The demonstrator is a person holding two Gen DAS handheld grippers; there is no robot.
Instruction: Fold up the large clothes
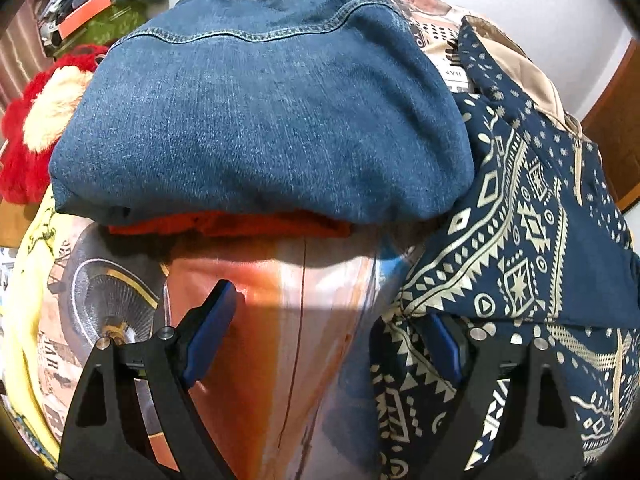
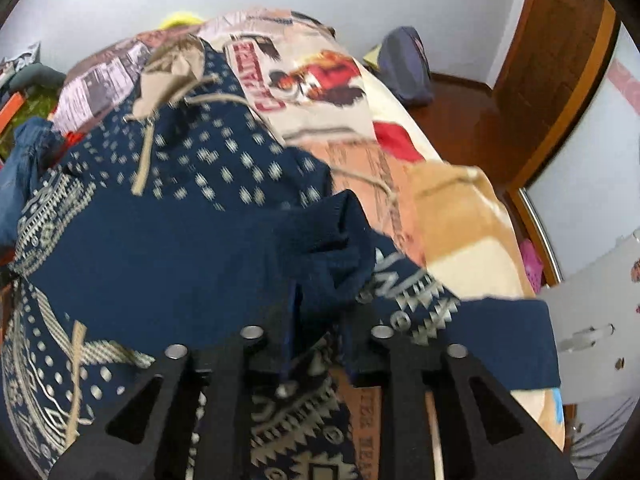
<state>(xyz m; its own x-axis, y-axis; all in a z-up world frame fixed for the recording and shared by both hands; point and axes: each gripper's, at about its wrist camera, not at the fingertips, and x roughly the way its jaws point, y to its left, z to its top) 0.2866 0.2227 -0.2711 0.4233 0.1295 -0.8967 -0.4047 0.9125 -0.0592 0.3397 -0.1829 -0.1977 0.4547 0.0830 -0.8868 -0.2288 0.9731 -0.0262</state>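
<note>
1 hoodie cuff (image 2: 340, 256) inside right gripper (image 2: 320, 320)

Right hand-held gripper (image 2: 318, 320): black jaws narrow, clamped on the dark ribbed hem of a navy hooded garment with cream geometric print (image 2: 160, 240). Garment is spread over a bed with a printed cream, red and tan cover (image 2: 460, 216); its beige drawstrings (image 2: 142, 168) are visible up top. Folded blue denim (image 2: 20, 184) at left edge. Frame is motion-blurred. Brown wooden floor (image 2: 472, 120) beyond.
</note>
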